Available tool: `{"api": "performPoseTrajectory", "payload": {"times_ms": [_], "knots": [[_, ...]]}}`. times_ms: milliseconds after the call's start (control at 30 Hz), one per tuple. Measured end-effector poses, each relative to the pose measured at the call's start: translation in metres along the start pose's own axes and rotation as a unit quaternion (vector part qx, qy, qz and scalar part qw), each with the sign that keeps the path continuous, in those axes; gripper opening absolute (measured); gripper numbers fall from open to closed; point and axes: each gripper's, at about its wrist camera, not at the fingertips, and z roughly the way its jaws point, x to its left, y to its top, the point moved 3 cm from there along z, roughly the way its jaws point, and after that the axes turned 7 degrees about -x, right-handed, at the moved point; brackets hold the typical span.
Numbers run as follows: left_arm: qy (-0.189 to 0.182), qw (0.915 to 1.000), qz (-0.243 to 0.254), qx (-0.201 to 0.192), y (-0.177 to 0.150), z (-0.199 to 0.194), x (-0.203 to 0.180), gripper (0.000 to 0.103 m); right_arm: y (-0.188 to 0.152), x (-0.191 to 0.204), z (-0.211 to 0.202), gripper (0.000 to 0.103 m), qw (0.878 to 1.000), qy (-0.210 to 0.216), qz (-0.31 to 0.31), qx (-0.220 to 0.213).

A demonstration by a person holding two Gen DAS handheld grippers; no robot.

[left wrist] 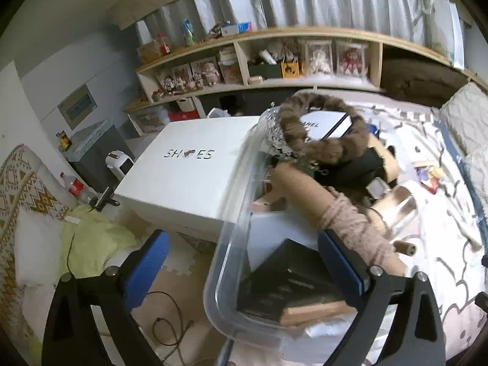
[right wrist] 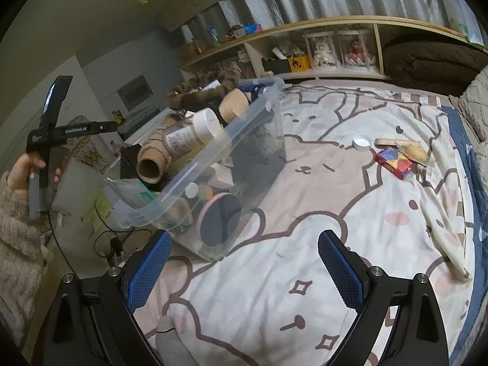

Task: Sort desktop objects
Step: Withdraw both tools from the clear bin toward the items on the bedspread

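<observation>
Both grippers' blue fingers (left wrist: 340,262) are spread wide and hold nothing. The left gripper (left wrist: 244,271) hovers over the clear plastic bin (right wrist: 259,122) on the bed (right wrist: 305,274). The bin holds a cardboard tube (right wrist: 149,164), a white-capped bottle (right wrist: 195,131), a fur band (left wrist: 314,128) and dark boxes (left wrist: 289,286). Right of the bin, apart from it, lie a white lid (right wrist: 362,142) and a colourful packet (right wrist: 395,162).
</observation>
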Motion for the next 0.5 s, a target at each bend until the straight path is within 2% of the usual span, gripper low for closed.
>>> {"api": "performPoseTrajectory", "payload": {"times_ms": [267,500], "knots": [[-0.024,0.9982,-0.037,-0.042,-0.014,-0.036,-0.014,0.103,0.005,0.01,-0.014,0.097,0.999,0.016,-0.008,-0.027],[-0.041,0.9958,-0.041,-0.071,-0.027,-0.063,-0.039,0.103,0.011,0.014,-0.028,0.097,0.998,0.018,-0.017,-0.053]]}}
